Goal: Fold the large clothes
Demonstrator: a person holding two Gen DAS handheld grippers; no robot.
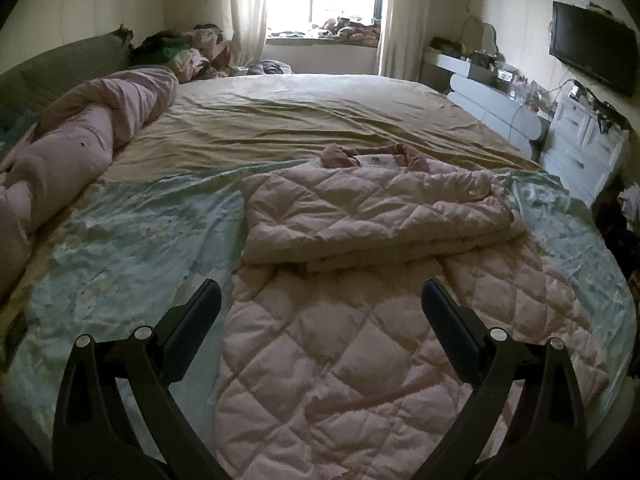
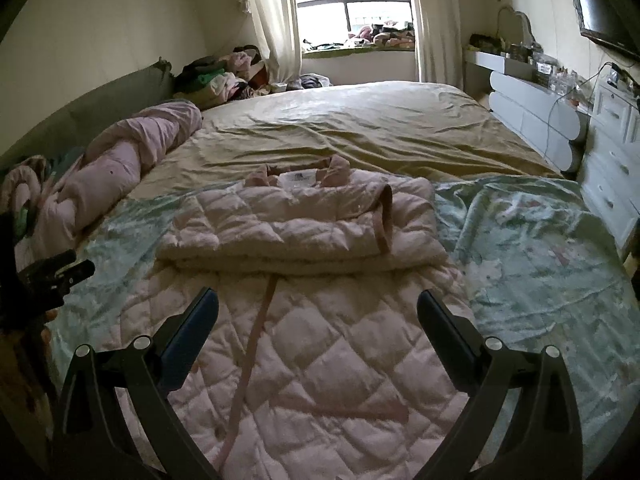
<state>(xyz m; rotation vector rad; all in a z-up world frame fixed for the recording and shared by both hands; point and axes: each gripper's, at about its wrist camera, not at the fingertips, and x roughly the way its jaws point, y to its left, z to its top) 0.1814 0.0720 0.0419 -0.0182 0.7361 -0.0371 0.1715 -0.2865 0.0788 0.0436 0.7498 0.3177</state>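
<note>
Pink quilted coat: the coat [image 1: 360,272] lies flat on the bed, filling the centre and lower middle of both frames; its upper part is folded down into a thick stack across the middle, and the lower part spreads toward the bottom edge.
Collar: a darker pink collar [image 2: 304,174] with a white label sits at the far end of the folded stack, just above frame centre.
Cuff: in the right wrist view a sleeve end with a darker pink band [image 2: 384,216] lies on top of the stack, right of centre.
Strap: a thin pink strip [image 2: 252,344] runs from under the stack down toward the lower left of centre in the right wrist view.
Left hand-held gripper: the left hand-held gripper [image 1: 320,304] has its fingers spread wide at the bottom of its frame, over the coat's lower part, nothing between them; it also shows at the left edge of the right wrist view [image 2: 52,276].
Right hand-held gripper: the right hand-held gripper [image 2: 318,312] is likewise wide apart and holds nothing, above the coat's lower part.
Bed: a tan sheet [image 1: 320,116] covers the far half; a pale green floral sheet [image 1: 140,232] lies under the coat.
Duvet: a rolled pink duvet [image 1: 80,144] lies along the left side.
Window: a bright window [image 2: 356,4] with curtains at top centre.
Drawers: white drawers [image 1: 580,140] stand at the right, under a dark screen [image 1: 592,52] on the wall.
</note>
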